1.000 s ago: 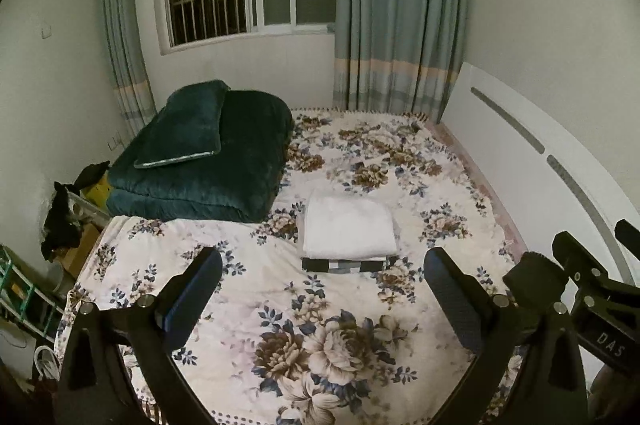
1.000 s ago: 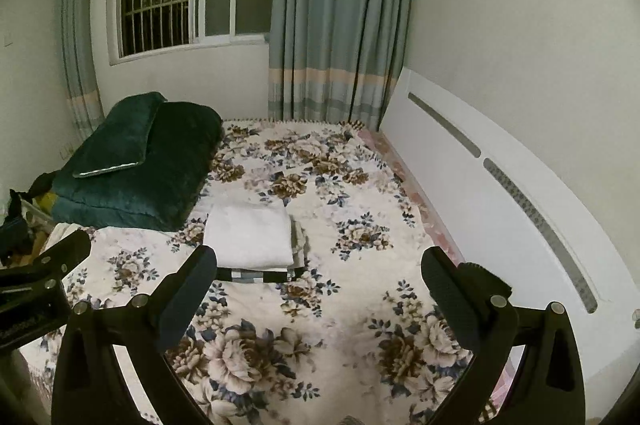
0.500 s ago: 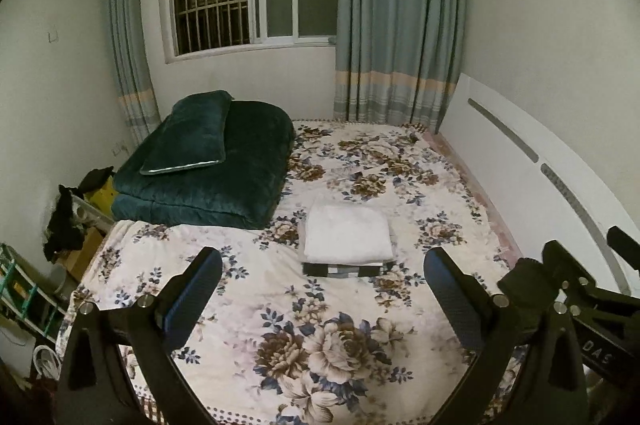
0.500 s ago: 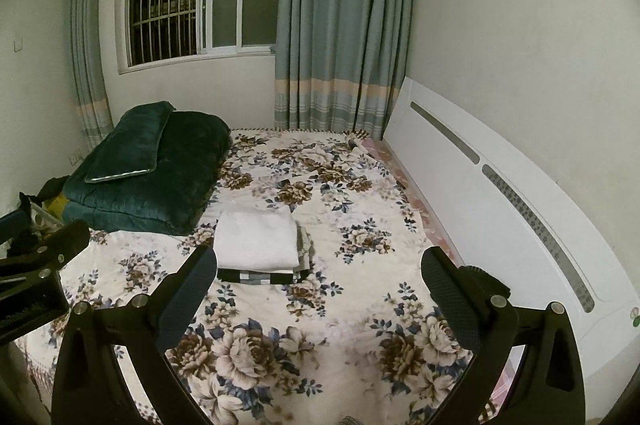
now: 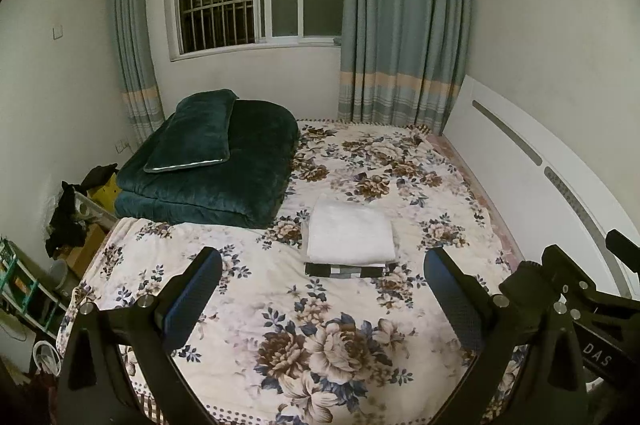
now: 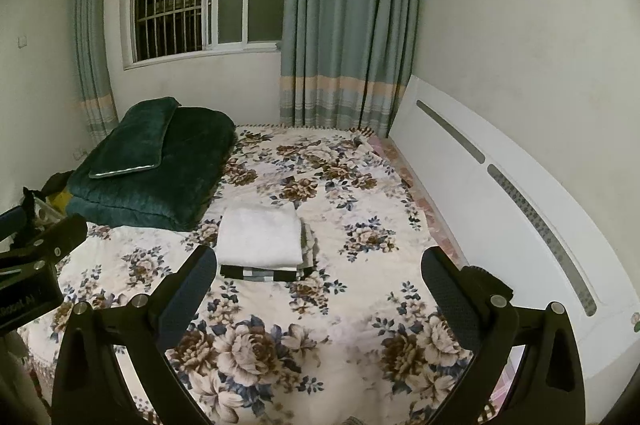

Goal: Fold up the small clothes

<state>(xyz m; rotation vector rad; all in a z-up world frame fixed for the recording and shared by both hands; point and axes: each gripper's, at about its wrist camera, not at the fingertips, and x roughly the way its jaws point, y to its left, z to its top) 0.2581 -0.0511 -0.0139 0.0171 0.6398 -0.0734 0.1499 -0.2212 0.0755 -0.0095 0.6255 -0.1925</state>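
left wrist view shows the left gripper [image 5: 322, 289] with its jaws spread wide and nothing between them, held above the near part of the flowered bed [image 5: 360, 365]. right wrist view shows the right gripper [image 6: 316, 285] in the same condition: jaws spread, nothing held. the folded white cloth [image 5: 350, 235] lies near the middle of the bed, stacked on a dark checked garment [image 5: 344, 271] whose near edge shows beneath it. the stack lies ahead of both grippers and well apart from them. in the left wrist view it sits almost on the centre line between the fingers; in the right wrist view the white cloth [image 6: 260, 237] sits left of centre, just beyond the left finger. judged from this, the left gripper is the better aligned, and the right gripper needs to shift leftward before reaching. the stack's near edge runs across the approach direction, so a forward reach meets that edge square. a green quilt [image 5: 208, 177] lies beyond, to the left, clear of the stack.
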